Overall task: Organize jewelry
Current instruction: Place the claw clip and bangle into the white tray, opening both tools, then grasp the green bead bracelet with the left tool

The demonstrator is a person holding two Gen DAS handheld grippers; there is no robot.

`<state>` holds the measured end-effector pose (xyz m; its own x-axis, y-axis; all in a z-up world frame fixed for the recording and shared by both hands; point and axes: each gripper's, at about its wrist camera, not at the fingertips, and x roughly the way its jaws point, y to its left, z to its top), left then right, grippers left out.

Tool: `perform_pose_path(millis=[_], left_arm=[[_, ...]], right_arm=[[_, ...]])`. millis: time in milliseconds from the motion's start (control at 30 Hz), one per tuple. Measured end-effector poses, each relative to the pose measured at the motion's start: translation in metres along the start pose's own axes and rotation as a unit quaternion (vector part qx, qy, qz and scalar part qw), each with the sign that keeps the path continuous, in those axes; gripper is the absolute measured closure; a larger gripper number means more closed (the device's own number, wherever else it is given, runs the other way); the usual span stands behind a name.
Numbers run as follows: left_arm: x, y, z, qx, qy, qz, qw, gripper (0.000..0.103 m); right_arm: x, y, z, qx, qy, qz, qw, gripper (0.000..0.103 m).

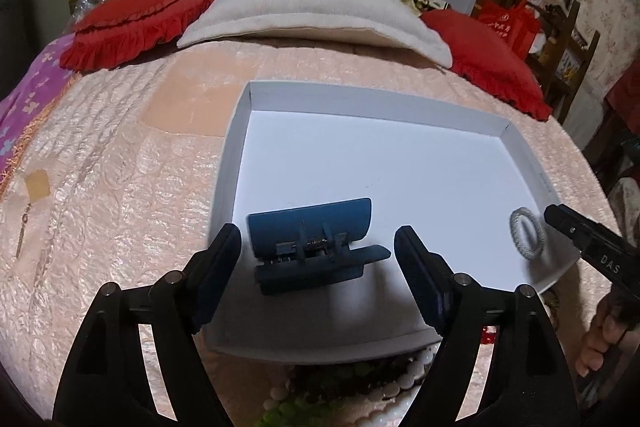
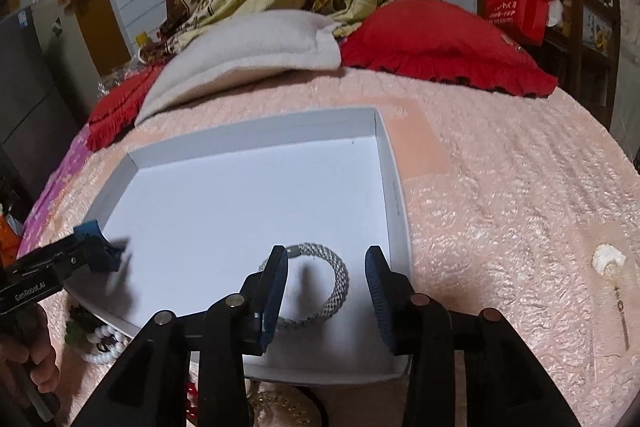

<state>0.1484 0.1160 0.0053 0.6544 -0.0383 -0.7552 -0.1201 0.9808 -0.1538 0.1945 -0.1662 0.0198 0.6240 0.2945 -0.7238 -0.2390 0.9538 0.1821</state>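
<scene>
Surface: bed with a pink quilted cover (image 1: 120, 187), red pillows (image 1: 132, 23) and a grey-white cushion (image 1: 312, 15) at the far end
Tray: white shallow box lid (image 1: 236, 155) on the bed, near both grippers
Hair clip: blue claw clip (image 1: 316, 243) lying inside the tray at its near-left part
Left gripper: (image 1: 318, 251) fingers spread wide either side of the clip, pads clear of it, nothing held
Bracelet: silver woven ring bracelet (image 2: 316, 283) flat on the tray floor, near-right corner
Right gripper: (image 2: 326, 291) fingers parted, bracelet lies between them, no pad pressing on it as far as visible
Left to sort: white and green beads (image 1: 360, 379) on the cover, just below the tray's near wall; pale earring (image 2: 610, 261) on the quilt, well apart to the right
Handling, clip: light, rigid plastic, spring-loaded; take it across the body, not the levers
Handling, bracelet: light, slightly flexible, likely slippery; pinch one side of the ring
Risk: soft bed, tray may tilt if pressed
</scene>
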Motion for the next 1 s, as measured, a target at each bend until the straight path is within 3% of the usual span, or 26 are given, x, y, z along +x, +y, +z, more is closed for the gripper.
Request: perform_pose_path(millis=[267,400,567,667,800,900,1000], left_arm=[[-0.047,0.045,-0.007,-0.051,-0.047,-0.015,0.9975,0.024],[-0.06,0.058,-0.024,-0.045,-0.042,-0.018,0.998,0.024],[-0.064,0.05,-0.045,0.021,-0.017,-0.029,0.9992,0.024],[-0.056,0.037,-0.059,0.072,0.022,-0.05,0.9959,0.024],[-0.043,0.018,-0.075,0.138,0.043,-0.028,0.9891,0.024],[-0.04,0.014,-0.076,0.144,0.039,-0.025,0.9885,0.024],[-0.034,0.01,-0.076,0.15,0.043,-0.03,0.9873,0.041]], right_arm=[[-0.031,0.004,-0.006,-0.006,-0.035,-0.001,0.999,0.065],[-0.05,0.007,-0.022,-0.012,-0.038,-0.005,0.999,0.065],[-0.073,0.009,-0.054,-0.014,-0.015,0.003,1.0,0.065],[-0.083,0.016,-0.073,-0.036,-0.001,0.004,0.999,0.065],[-0.089,0.021,-0.089,-0.072,0.002,-0.023,0.997,0.065],[-0.087,0.016,-0.089,-0.069,0.004,-0.025,0.997,0.065],[-0.085,0.014,-0.087,-0.058,0.006,-0.02,0.998,0.065]])
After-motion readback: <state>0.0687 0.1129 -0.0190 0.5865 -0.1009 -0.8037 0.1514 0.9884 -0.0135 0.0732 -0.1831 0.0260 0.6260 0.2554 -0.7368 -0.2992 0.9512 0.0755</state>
